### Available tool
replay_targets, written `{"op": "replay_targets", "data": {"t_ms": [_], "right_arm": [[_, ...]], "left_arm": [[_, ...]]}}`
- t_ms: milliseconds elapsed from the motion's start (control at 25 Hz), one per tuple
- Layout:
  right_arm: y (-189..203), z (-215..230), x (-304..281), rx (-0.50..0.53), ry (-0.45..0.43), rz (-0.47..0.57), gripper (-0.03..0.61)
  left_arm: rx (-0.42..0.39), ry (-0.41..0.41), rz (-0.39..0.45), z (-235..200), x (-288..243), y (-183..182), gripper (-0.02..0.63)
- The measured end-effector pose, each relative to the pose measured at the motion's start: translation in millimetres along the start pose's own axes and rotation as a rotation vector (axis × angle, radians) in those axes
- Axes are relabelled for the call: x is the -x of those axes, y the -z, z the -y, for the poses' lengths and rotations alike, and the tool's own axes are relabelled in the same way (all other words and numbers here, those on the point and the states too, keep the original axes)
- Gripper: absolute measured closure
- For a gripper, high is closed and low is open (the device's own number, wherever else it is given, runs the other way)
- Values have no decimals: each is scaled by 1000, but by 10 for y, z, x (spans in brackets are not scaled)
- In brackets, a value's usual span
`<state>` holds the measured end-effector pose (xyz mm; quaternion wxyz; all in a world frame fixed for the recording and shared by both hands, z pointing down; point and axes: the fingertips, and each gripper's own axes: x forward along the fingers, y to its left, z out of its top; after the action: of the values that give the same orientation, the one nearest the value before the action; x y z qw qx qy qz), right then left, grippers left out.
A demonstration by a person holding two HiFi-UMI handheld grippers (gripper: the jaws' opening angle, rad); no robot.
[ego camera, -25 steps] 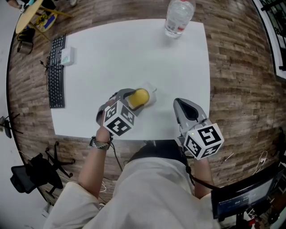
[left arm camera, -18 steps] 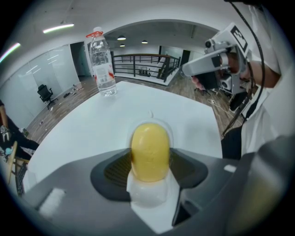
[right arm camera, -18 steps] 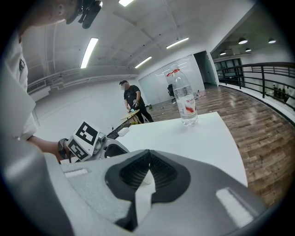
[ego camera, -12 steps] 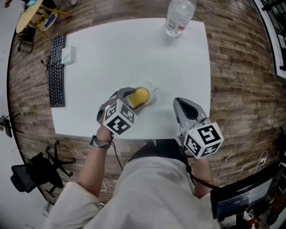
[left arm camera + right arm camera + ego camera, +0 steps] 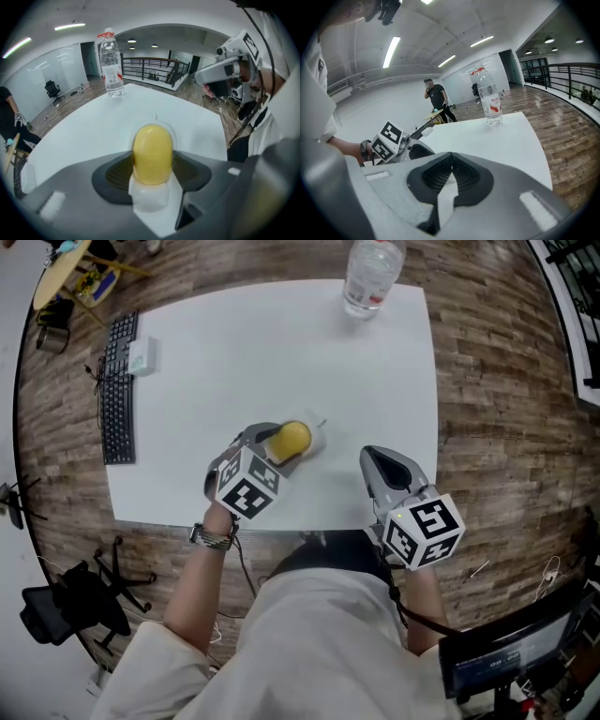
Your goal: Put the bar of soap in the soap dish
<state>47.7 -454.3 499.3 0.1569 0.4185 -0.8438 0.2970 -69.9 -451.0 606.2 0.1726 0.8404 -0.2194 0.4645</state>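
Centre of head view: soap (image 5: pixel 293 438) clamped at the jaw tips of left gripper (image 5: pixel 152 164), directly over dish (image 5: pixel 318 436) on table (image 5: pixel 234 352). Long axis along the jaws, rounded end pointing away, toward upper right. Lower right: right gripper (image 5: pixel 449 174) pressed together on nothing, well apart.
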Motion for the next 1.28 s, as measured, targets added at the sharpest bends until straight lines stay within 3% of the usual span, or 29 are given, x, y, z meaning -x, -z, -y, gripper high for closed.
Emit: {"op": "replay_targets", "data": {"t_ms": [240,1280], "right_arm": [[-1,19,9,-3,2,-3,575],[-52,19,94,21,11,10,575]], "left_arm": [[29,5,13,-21,19,-34,336],[24,-14,12,34,128,-26,334]]}}
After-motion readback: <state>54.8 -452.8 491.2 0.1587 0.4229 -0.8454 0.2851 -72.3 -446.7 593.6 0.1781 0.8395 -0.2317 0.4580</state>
